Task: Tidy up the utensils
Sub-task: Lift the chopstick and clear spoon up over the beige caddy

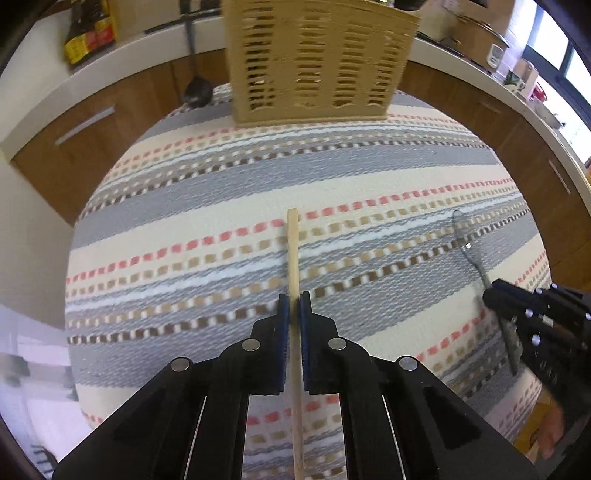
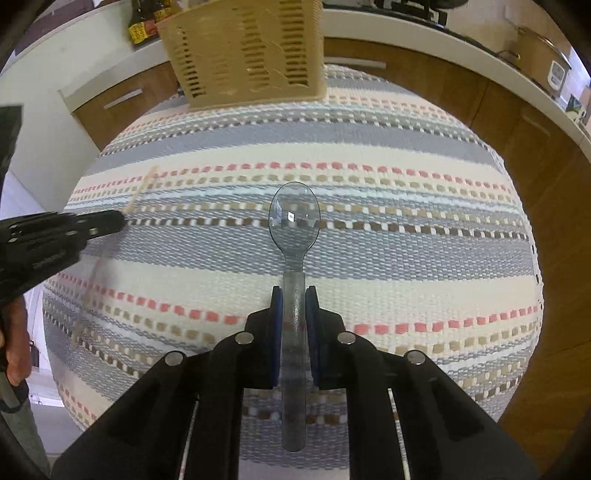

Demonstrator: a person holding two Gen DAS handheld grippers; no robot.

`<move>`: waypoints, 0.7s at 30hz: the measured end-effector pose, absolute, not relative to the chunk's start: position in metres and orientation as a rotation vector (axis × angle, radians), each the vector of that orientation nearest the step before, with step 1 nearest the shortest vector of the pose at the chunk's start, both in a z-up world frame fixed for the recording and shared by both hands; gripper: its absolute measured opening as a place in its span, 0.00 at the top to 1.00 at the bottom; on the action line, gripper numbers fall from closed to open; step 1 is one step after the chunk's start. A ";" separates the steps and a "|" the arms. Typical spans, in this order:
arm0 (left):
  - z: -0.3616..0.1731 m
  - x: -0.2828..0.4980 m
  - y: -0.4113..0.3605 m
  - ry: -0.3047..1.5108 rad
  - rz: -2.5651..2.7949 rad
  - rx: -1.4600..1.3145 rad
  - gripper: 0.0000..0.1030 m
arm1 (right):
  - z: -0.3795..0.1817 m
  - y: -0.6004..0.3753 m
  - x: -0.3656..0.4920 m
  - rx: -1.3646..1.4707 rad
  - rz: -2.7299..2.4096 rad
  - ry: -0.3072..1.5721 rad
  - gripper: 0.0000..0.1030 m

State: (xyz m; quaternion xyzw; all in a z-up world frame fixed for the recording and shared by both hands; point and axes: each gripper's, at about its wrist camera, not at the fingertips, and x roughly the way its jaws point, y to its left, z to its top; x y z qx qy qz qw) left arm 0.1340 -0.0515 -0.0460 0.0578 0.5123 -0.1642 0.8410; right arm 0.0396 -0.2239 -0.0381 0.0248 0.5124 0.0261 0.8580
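Observation:
My left gripper (image 1: 294,301) is shut on a thin wooden stick (image 1: 293,243), which runs straight up between the blue pads above the striped cloth. A clear grey plastic spoon (image 2: 294,214) sits in my right gripper (image 2: 294,295), shut on its handle, bowl forward. At the table's far edge stands a tan slotted basket (image 1: 314,62), also the basket (image 2: 247,51) in the right wrist view. The right gripper (image 1: 495,295) with its spoon (image 1: 463,240) shows at the right of the left wrist view. The left gripper (image 2: 118,221) with the stick (image 2: 144,188) shows at the left of the right wrist view.
A striped woven cloth (image 1: 221,184) covers the round table. Brown cabinets (image 1: 92,122) under a white counter curve behind it. Dark bottles (image 1: 88,33) stand on the counter at the back left, a pot (image 2: 535,55) at the back right. A hand (image 2: 14,347) shows at left.

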 end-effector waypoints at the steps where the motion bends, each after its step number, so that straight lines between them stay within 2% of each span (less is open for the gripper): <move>1: -0.047 0.134 -0.049 1.091 -0.351 0.119 0.96 | -0.039 -0.225 0.040 0.055 0.060 1.079 0.90; 5: -0.054 0.133 -0.045 1.126 -0.391 0.097 0.94 | -0.038 -0.231 0.046 0.102 0.090 1.109 0.86; 6: -0.054 0.132 -0.044 1.129 -0.402 0.100 0.92 | -0.037 -0.231 0.047 0.109 0.098 1.119 0.82; 8: -0.052 0.131 -0.044 1.134 -0.422 0.106 0.82 | -0.036 -0.231 0.051 0.113 0.108 1.132 0.76; 11: -0.051 0.133 -0.043 1.145 -0.432 0.136 0.79 | -0.035 -0.227 0.059 0.094 0.106 1.153 0.75; 15: -0.053 0.137 -0.052 1.161 -0.444 0.202 0.79 | -0.036 -0.220 0.069 0.053 0.083 1.181 0.75; 17: -0.053 0.135 -0.059 1.159 -0.438 0.254 0.79 | -0.036 -0.212 0.073 0.009 0.078 1.187 0.82; 18: -0.054 0.134 -0.063 1.153 -0.431 0.279 0.80 | -0.036 -0.207 0.073 -0.012 0.079 1.189 0.89; 19: -0.055 0.133 -0.067 1.145 -0.421 0.303 0.86 | -0.036 -0.204 0.074 -0.031 0.075 1.186 0.90; 20: -0.055 0.131 -0.071 1.129 -0.408 0.330 0.96 | -0.036 -0.199 0.074 -0.055 0.074 1.180 0.90; 21: -0.055 0.131 -0.072 1.127 -0.408 0.329 0.96 | -0.035 -0.197 0.075 -0.057 0.082 1.175 0.90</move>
